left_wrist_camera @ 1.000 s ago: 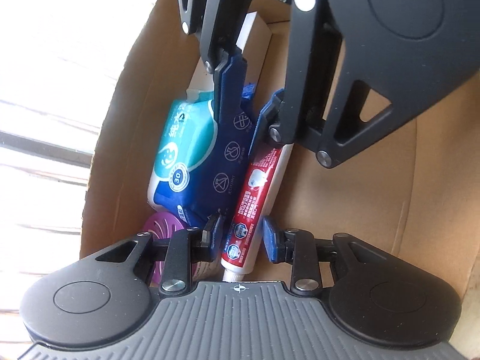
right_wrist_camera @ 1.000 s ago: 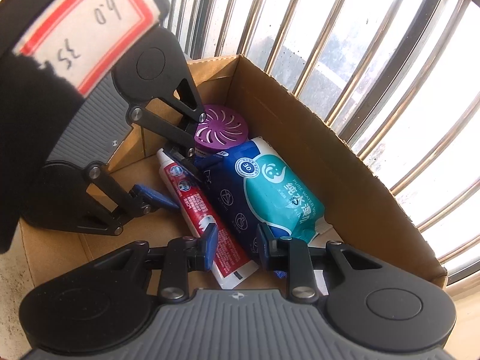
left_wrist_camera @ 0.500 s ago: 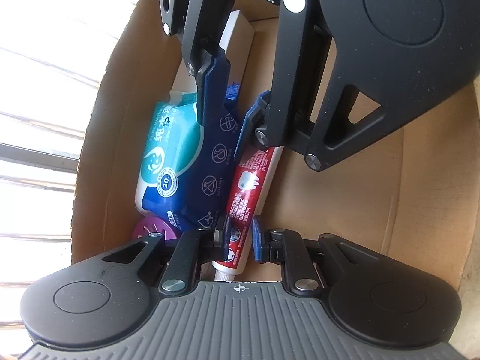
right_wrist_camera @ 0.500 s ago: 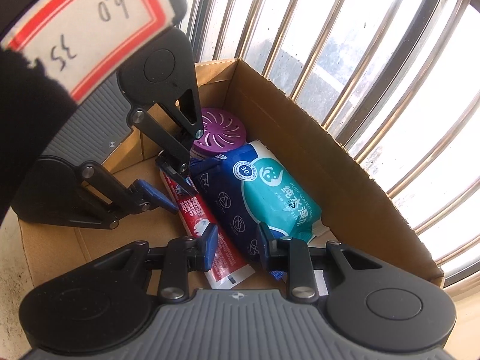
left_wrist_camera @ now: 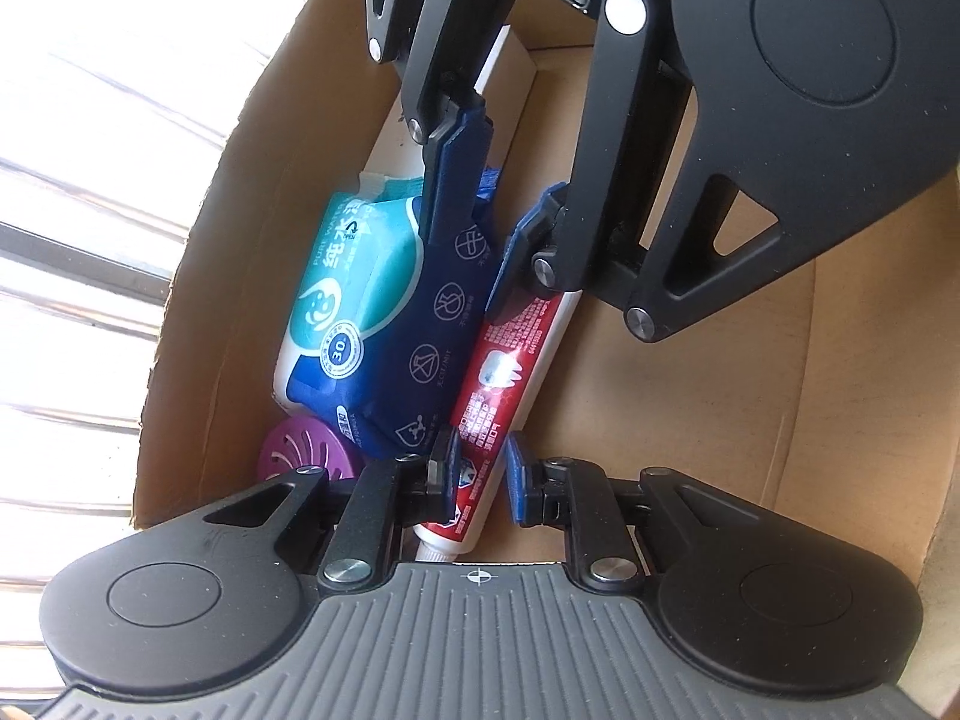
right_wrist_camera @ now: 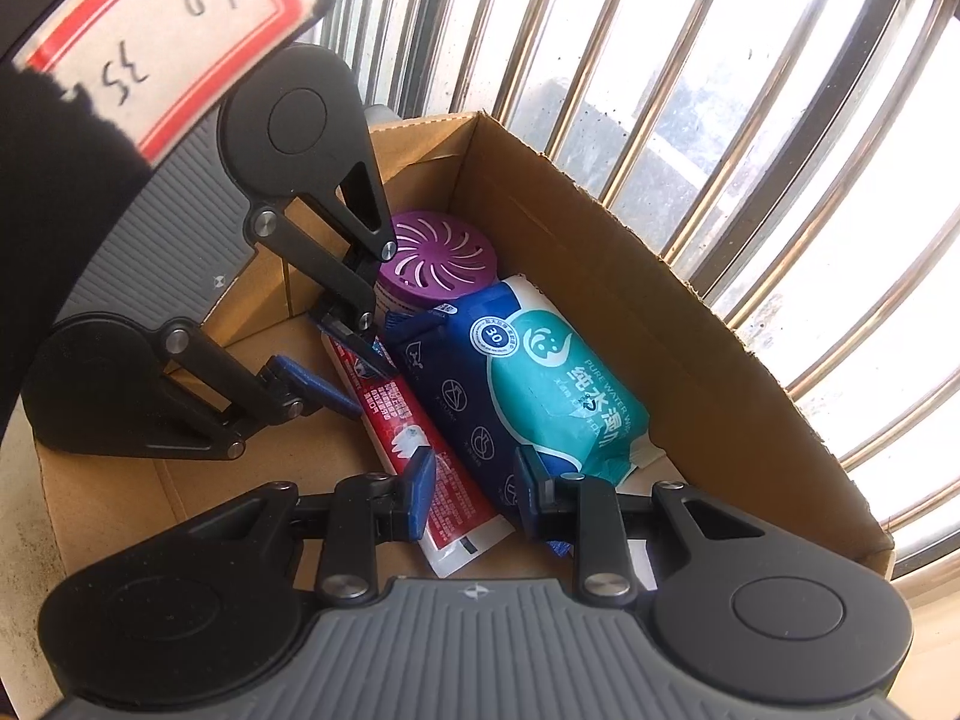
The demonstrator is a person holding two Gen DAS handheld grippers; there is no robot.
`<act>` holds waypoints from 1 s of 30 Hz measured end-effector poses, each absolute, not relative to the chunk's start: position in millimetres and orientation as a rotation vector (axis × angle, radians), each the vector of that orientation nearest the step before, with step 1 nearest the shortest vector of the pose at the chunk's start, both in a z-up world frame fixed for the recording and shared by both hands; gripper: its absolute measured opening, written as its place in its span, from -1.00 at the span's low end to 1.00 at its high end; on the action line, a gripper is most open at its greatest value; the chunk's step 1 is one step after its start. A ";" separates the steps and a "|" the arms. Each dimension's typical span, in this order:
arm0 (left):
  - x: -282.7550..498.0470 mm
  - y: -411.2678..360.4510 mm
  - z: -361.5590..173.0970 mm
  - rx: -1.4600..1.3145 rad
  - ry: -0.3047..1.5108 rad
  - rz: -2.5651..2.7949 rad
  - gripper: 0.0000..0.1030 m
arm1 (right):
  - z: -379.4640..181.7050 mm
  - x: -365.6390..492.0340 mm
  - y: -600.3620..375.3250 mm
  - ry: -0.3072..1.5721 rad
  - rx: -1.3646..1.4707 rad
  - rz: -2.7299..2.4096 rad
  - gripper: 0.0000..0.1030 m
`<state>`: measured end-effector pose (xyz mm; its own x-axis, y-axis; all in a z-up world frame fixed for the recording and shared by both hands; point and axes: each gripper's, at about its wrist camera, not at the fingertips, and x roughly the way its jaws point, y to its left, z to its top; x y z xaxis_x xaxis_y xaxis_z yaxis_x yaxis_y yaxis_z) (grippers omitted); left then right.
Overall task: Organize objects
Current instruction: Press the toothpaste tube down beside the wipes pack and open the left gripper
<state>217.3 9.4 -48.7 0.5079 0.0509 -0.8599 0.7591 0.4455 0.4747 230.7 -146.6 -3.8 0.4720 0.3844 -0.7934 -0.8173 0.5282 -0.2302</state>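
Here's the toothpaste tube (left_wrist_camera: 510, 378), red and white, lying flat on the floor of the cardboard box (left_wrist_camera: 720, 408) with its cap end toward our left gripper (left_wrist_camera: 480, 471). A second ago that gripper stood wider; now its jaws have drawn in to their narrowest, and we can't tell whether the pads truly bite the tube below them. If they do, we judge the tube is next to be shifted. Just beside it lies the wipes pack (right_wrist_camera: 540, 384), teal and navy, soft and a little crumpled, with the purple air freshener (right_wrist_camera: 438, 255) behind it in the corner. Our right gripper (right_wrist_camera: 474, 492) hangs over the tube's crimped end, jaws narrowly parted, holding nothing. Window bars (right_wrist_camera: 750, 120) glare beyond.
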 end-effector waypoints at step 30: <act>-0.5 37.2 -10.1 0.806 0.764 -0.382 -0.21 | 10.9 287.2 -162.7 0.726 -0.511 0.786 -0.35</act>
<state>-0.5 37.2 -10.1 0.6752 -0.0258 -0.7372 0.5741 0.6459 0.5032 287.2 -162.7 10.9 0.4917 0.4494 -0.7458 -0.7789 0.6099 -0.1460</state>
